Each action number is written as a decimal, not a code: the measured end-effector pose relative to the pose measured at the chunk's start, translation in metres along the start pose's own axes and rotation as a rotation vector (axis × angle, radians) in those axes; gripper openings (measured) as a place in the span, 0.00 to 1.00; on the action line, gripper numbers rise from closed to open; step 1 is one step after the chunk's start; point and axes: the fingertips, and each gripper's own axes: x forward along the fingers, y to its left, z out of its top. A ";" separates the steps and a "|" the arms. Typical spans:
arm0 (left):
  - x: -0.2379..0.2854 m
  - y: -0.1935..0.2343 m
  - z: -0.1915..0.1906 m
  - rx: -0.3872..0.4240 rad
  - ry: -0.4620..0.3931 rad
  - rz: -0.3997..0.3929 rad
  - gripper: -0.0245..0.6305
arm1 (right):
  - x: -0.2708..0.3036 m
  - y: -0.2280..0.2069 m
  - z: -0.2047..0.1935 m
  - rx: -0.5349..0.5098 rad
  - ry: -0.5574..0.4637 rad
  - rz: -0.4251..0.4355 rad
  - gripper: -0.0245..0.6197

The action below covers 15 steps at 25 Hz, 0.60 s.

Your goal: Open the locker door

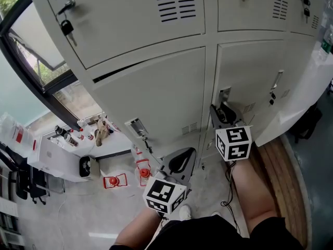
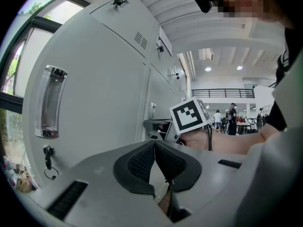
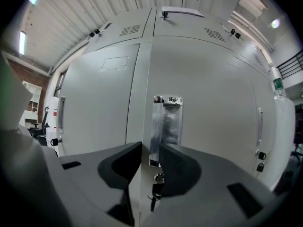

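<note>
Your right tool [image 3: 150,148] points almost level at the locker door [image 3: 213,117], which stands directly in front of it and looks closed, flush with the doors around it. The jaws of this tool are partly apart. In the gap between them you see the lower left edge of the metal handle [image 3: 165,122] of the door, and the rest of the handle rises just above the right jaw. A strip of grey door is visible between the left jaw and the handle, so the pads do not hold anything. Just below the handle, behind the jaw tips, a key [image 3: 156,186] sits in the lock. In the head view the right tool [image 1: 217,111] has its tips close to the handle [image 1: 225,94], and whether they touch it you cannot tell there. Your left tool [image 2: 155,145] has its jaws together at the tips, with nothing between them. It is lower and to the left of the right tool, in front of the neighbouring door [image 2: 104,93], apart from it.
</note>
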 end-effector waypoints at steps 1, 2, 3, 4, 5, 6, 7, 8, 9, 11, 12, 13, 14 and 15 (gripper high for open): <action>-0.001 0.000 0.001 0.000 -0.002 0.001 0.06 | -0.001 0.000 0.000 0.005 0.002 0.002 0.30; -0.002 -0.001 0.002 0.000 -0.003 0.003 0.06 | -0.001 0.000 0.000 0.010 0.004 0.004 0.30; -0.002 -0.001 0.002 0.000 -0.005 0.006 0.06 | -0.002 0.000 0.000 0.014 0.005 0.008 0.29; -0.003 -0.002 0.003 -0.001 -0.007 0.008 0.06 | -0.003 0.000 0.000 0.017 0.006 0.013 0.29; -0.003 -0.003 0.003 -0.001 -0.008 0.009 0.06 | -0.004 0.000 0.000 0.019 0.006 0.019 0.29; -0.003 -0.004 0.003 -0.001 -0.010 0.009 0.06 | -0.006 0.000 0.000 0.020 0.006 0.025 0.29; -0.003 -0.006 0.003 -0.002 -0.011 0.009 0.06 | -0.008 0.000 -0.001 0.022 0.006 0.031 0.29; -0.004 -0.008 0.003 -0.002 -0.012 0.009 0.06 | -0.010 0.000 -0.001 0.024 0.005 0.037 0.29; -0.004 -0.009 0.003 -0.002 -0.013 0.009 0.06 | -0.012 0.000 -0.002 0.029 0.005 0.045 0.29; -0.003 -0.013 0.003 -0.004 -0.016 0.009 0.06 | -0.016 0.001 -0.002 0.036 0.003 0.065 0.29; -0.002 -0.015 0.003 -0.005 -0.019 0.008 0.06 | -0.018 0.001 -0.003 0.037 0.001 0.077 0.29; -0.001 -0.017 0.004 -0.006 -0.021 0.006 0.06 | -0.021 0.001 -0.003 0.037 -0.003 0.092 0.29; -0.001 -0.020 0.004 -0.006 -0.022 0.003 0.06 | -0.024 0.001 -0.003 0.037 -0.008 0.107 0.29; 0.000 -0.023 0.004 -0.006 -0.023 -0.001 0.06 | -0.027 0.001 -0.004 0.036 -0.012 0.122 0.29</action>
